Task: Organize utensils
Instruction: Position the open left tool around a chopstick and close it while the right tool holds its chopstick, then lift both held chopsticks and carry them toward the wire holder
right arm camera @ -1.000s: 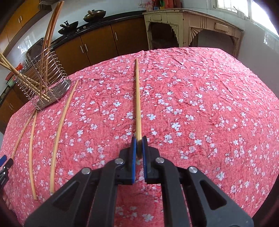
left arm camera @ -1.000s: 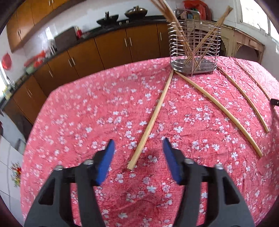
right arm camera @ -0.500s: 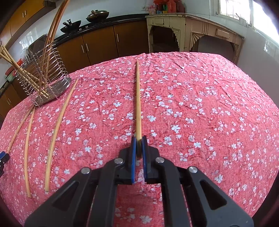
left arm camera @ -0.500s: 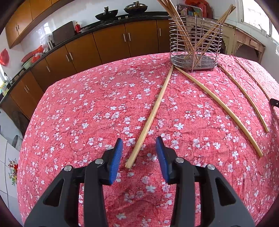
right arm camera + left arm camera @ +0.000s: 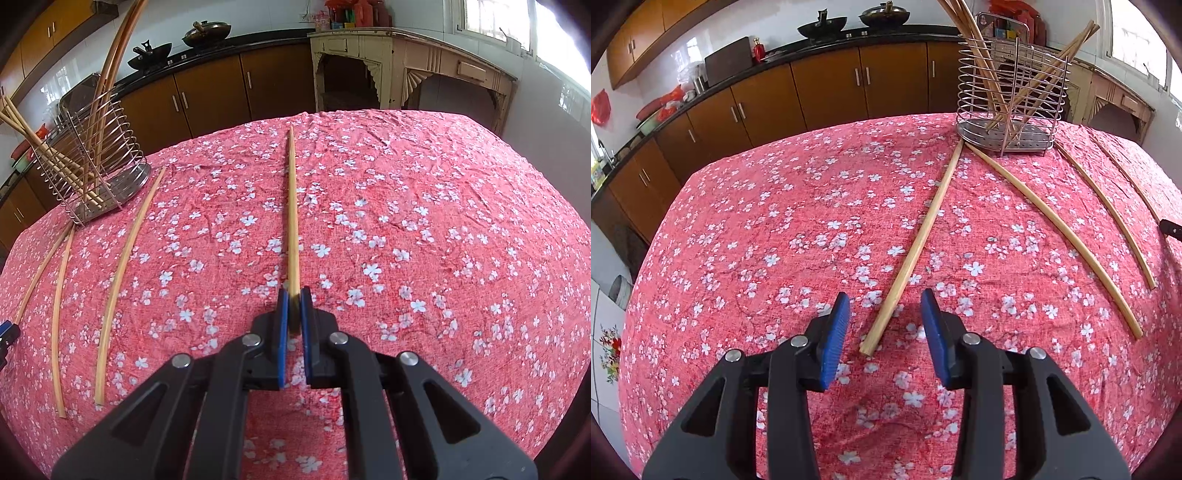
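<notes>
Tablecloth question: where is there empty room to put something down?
The tablecloth is bare right of the chopstick held by the right gripper, and left of the chopstick between the left gripper's open jaws. It is crowded near the wire holder, where loose chopsticks lie.

Right gripper [image 5: 294, 295] clamped on chopstick [image 5: 292, 206] near end; wire holder [image 5: 92, 162] far left, three loose sticks [image 5: 122, 266] beside it.

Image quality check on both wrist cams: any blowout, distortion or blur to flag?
Left wrist: fisheye bows the bamboo chopsticks on the red floral tablecloth; the window at top right is washed out; focus is sharp. Right wrist: the window is blown white at top right; the wire chopstick holder leans with the distortion; dark vignette in the corners.
</notes>
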The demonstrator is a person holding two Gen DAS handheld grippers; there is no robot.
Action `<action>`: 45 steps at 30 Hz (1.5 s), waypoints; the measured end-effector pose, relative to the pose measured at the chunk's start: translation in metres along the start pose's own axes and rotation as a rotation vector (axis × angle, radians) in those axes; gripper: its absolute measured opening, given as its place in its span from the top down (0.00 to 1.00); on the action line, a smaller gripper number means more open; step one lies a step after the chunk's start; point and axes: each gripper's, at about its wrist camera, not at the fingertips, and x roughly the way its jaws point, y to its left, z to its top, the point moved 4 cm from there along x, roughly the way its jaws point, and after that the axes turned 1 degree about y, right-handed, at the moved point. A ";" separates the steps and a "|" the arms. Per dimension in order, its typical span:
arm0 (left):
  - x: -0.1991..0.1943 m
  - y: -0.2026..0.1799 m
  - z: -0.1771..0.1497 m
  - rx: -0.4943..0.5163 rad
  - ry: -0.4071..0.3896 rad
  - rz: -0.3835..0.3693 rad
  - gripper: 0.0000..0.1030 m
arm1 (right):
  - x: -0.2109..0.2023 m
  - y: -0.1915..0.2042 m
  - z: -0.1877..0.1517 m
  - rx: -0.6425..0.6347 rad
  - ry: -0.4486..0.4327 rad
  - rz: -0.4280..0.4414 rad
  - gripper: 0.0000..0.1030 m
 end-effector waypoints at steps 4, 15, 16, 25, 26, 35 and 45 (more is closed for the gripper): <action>-0.003 -0.008 -0.002 0.038 -0.004 0.005 0.69 | -0.002 0.001 -0.002 -0.010 0.001 -0.002 0.92; -0.011 -0.007 -0.009 0.001 -0.015 -0.037 0.93 | -0.013 -0.009 -0.003 0.022 -0.036 0.022 0.93; -0.015 -0.005 -0.011 -0.002 -0.027 -0.041 0.93 | -0.016 -0.011 -0.003 0.019 -0.047 0.018 0.93; -0.059 -0.002 -0.011 0.013 -0.170 -0.044 0.93 | -0.047 -0.016 0.000 -0.007 -0.149 0.006 0.93; -0.066 -0.002 -0.010 0.012 -0.194 -0.041 0.93 | -0.051 -0.014 0.001 -0.011 -0.166 0.007 0.93; -0.110 0.000 0.010 -0.053 -0.394 -0.037 0.93 | -0.100 -0.009 0.021 -0.033 -0.358 0.030 0.93; -0.149 0.010 0.039 -0.145 -0.561 -0.026 0.93 | -0.150 -0.003 0.057 -0.020 -0.515 0.101 0.93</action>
